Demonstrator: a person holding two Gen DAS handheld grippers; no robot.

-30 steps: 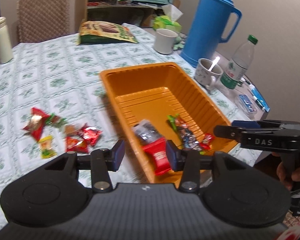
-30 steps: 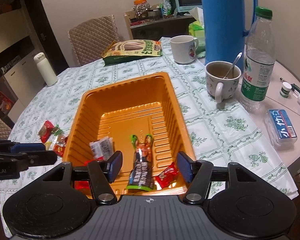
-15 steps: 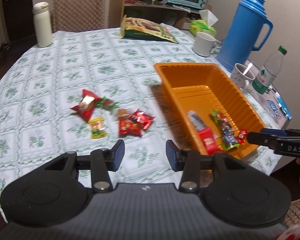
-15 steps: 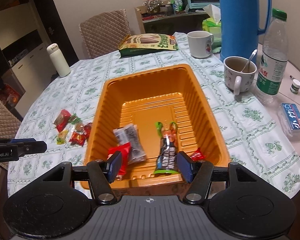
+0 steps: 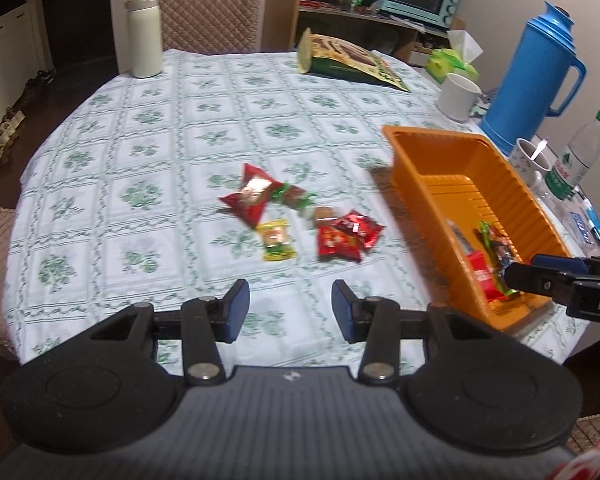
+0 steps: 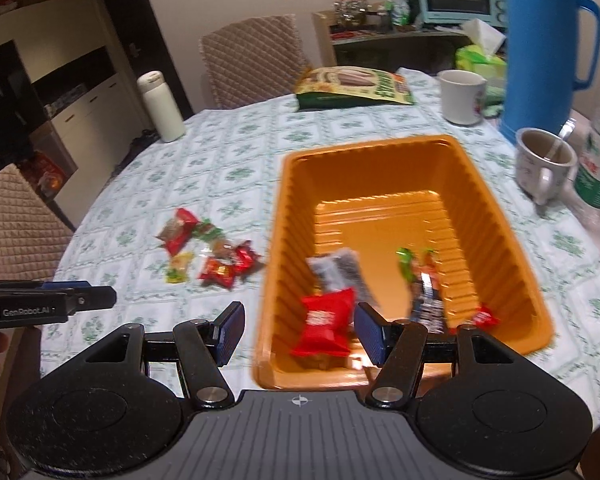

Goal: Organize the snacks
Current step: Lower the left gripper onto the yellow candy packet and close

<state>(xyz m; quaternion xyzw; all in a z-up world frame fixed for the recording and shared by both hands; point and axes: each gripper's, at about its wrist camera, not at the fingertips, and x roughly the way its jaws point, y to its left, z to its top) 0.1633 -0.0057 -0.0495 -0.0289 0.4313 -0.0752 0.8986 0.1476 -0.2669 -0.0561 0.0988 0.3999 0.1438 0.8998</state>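
Several loose snack packets lie on the flowered tablecloth: a red triangular one point(image 5: 250, 196), a green candy point(image 5: 294, 196), a yellow one point(image 5: 276, 240) and two red ones point(image 5: 340, 240). My left gripper point(image 5: 290, 308) hovers just short of them, open and empty. The orange bin point(image 5: 432, 134) stands to their right. It holds a red packet point(image 6: 326, 320), a grey packet point(image 6: 336, 270), a long bar point(image 6: 426, 292) and a small red sweet point(image 6: 484, 318). My right gripper point(image 6: 300, 332) is open and empty over the bin's point(image 6: 364, 144) near left corner. The loose pile point(image 6: 208, 252) lies to the bin's left.
Right of the bin stand a blue thermos point(image 5: 536, 76), a cup with a spoon point(image 6: 544, 164) and a water bottle point(image 5: 576, 156). A white mug point(image 5: 458, 96), a big snack bag point(image 5: 348, 60) and a white flask point(image 5: 144, 32) sit at the back. Chairs ring the table.
My left gripper has swung left from over the bin to in front of the loose snacks. The right gripper has shifted left, toward the bin's near left corner.
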